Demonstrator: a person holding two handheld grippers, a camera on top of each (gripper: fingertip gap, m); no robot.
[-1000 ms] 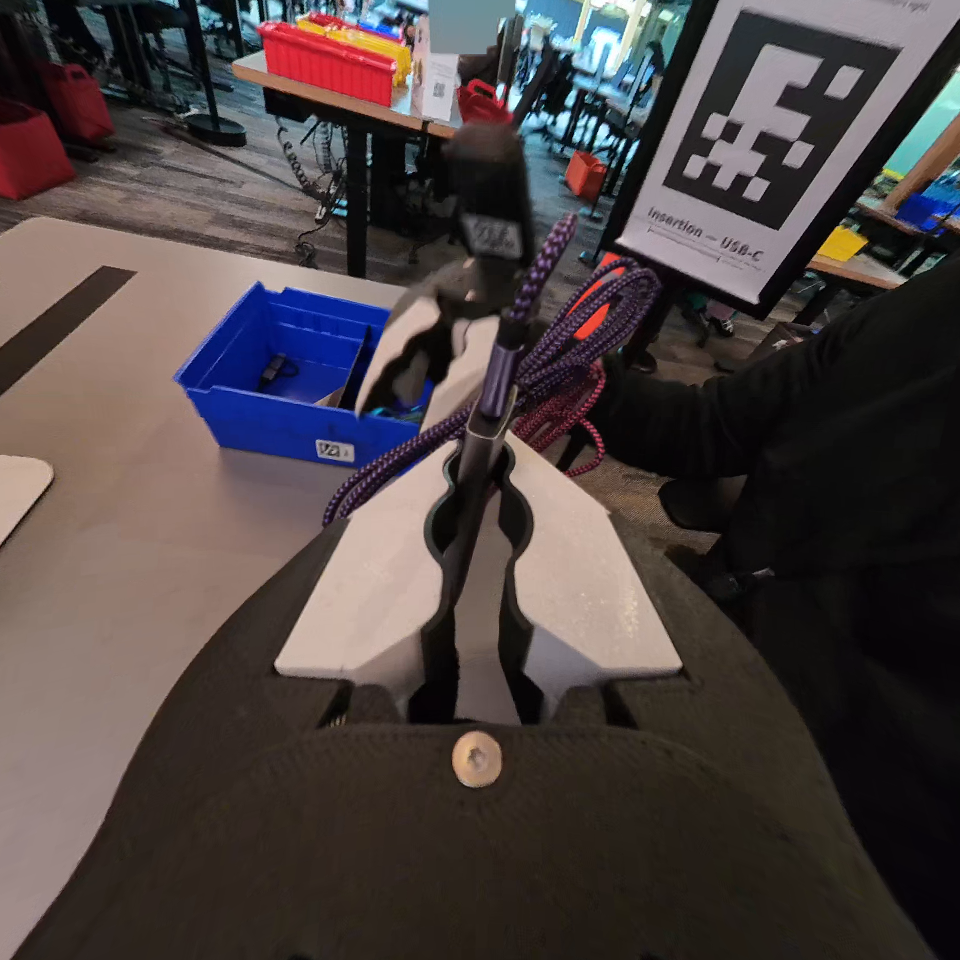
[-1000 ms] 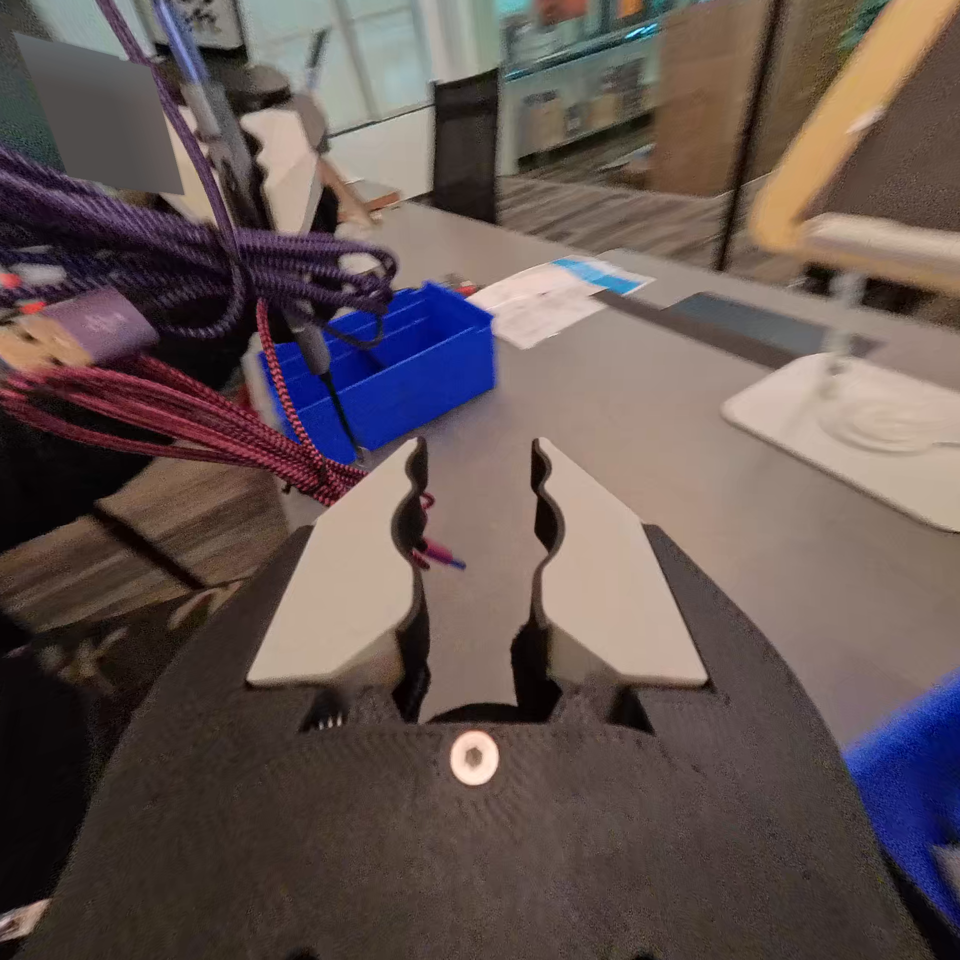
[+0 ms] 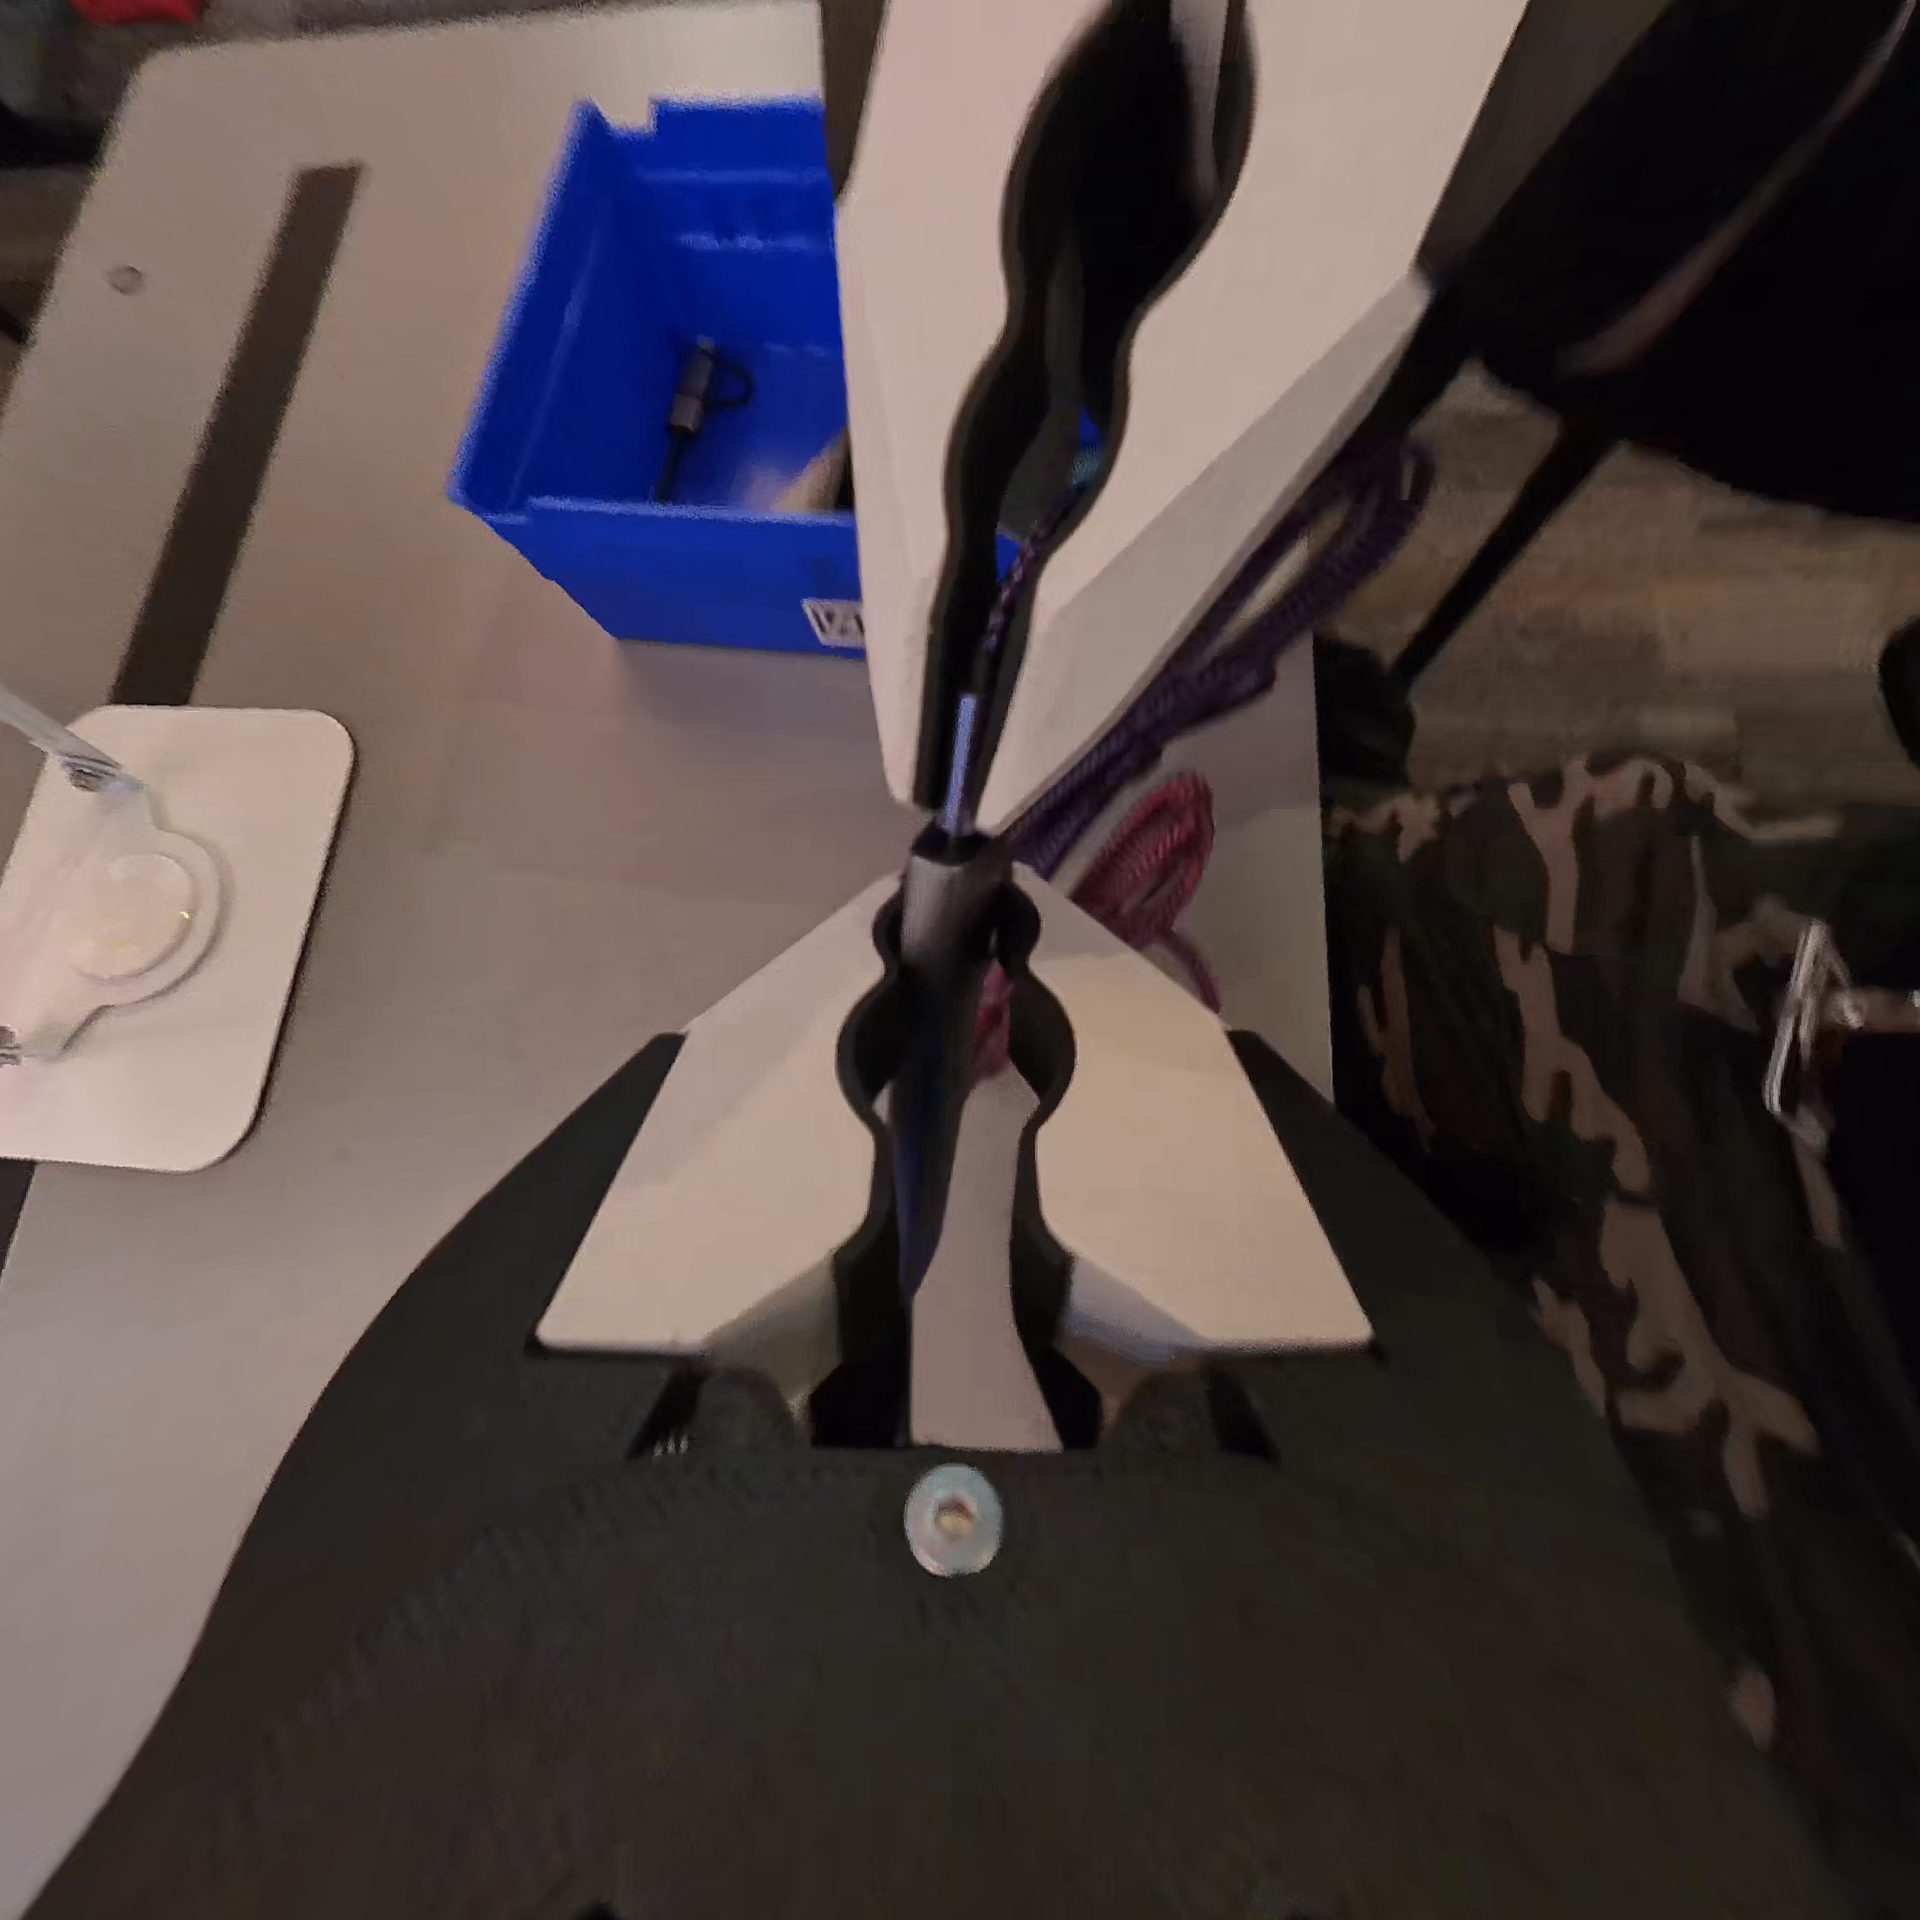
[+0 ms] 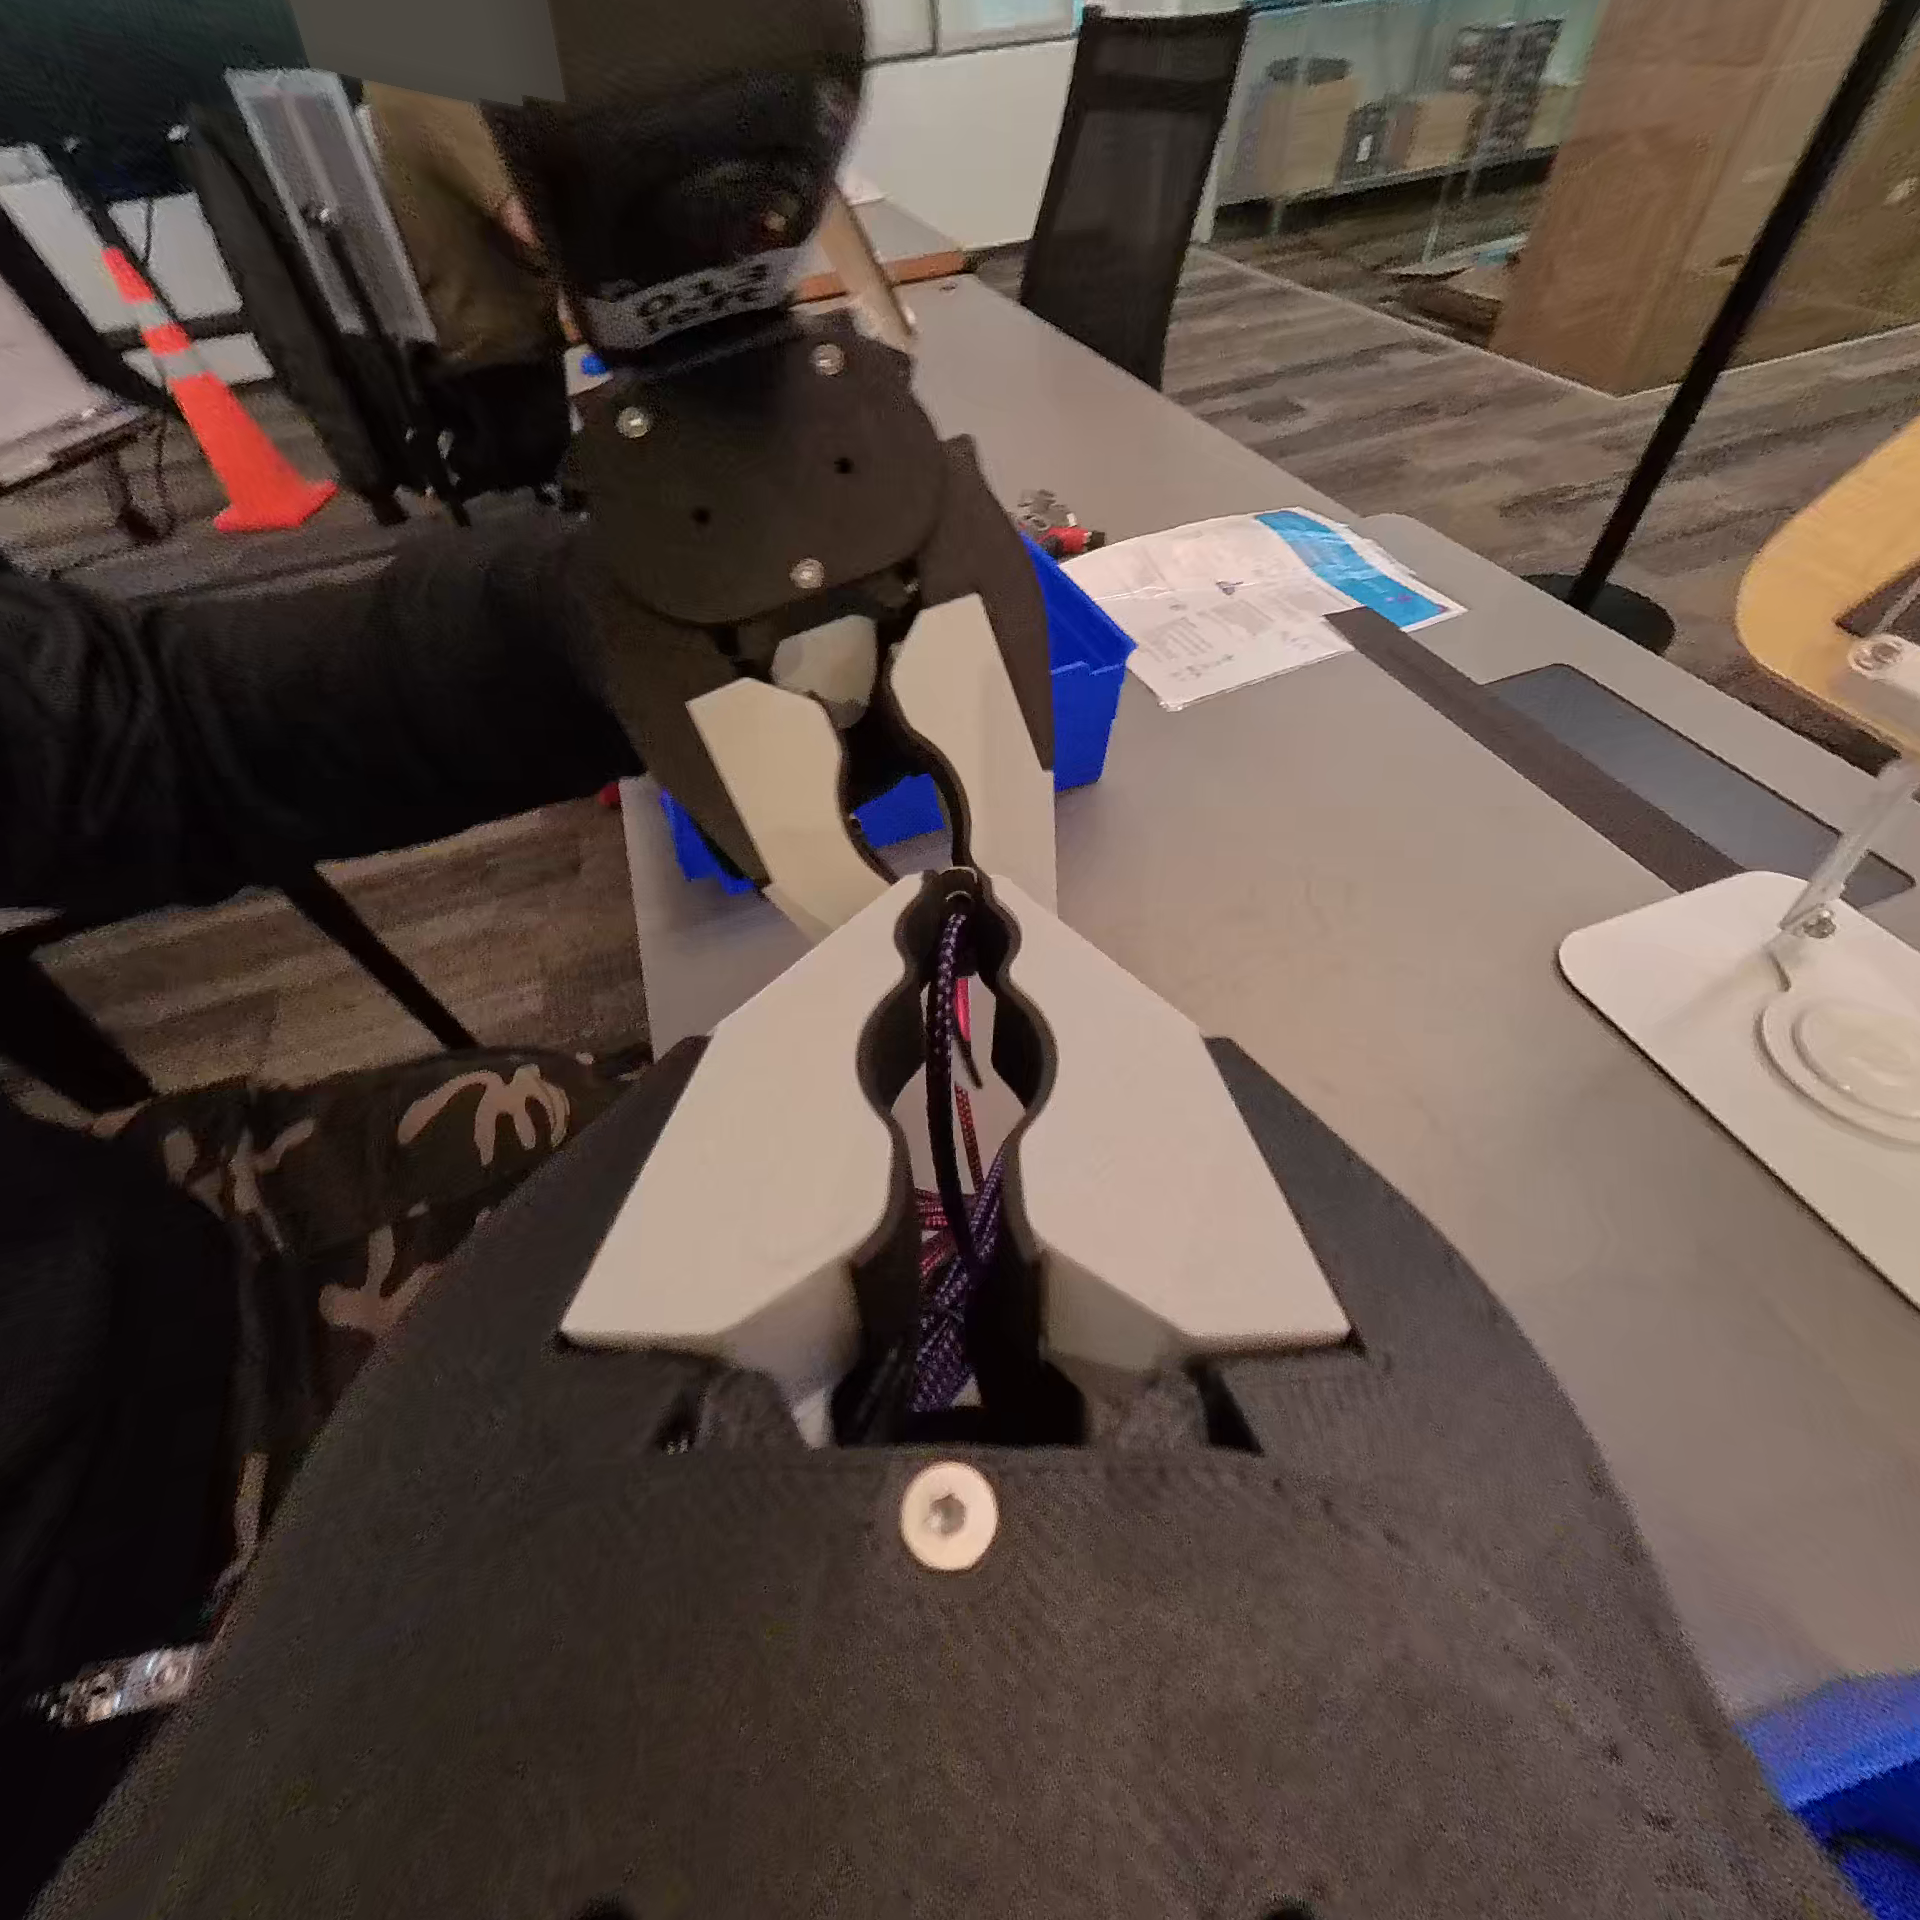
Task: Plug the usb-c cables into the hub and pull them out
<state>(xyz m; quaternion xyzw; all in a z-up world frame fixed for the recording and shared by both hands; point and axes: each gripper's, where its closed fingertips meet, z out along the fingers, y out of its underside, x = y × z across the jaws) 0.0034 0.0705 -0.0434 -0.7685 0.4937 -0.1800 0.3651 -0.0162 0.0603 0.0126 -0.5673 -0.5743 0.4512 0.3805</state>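
- the left gripper is clenched on the dark plug of a purple braided cable.
- the right gripper meets it tip to tip, pinching the same cable just beyond the plug.
- both are above the grey table's edge, near a blue bin.

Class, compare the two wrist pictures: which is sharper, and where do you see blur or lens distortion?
Left wrist view: dim, motion-blurred; blue bin and right gripper smeared. Right wrist view: brighter, sharper; left gripper crisp, its top blurred; wide-angle lens bends the table edges.
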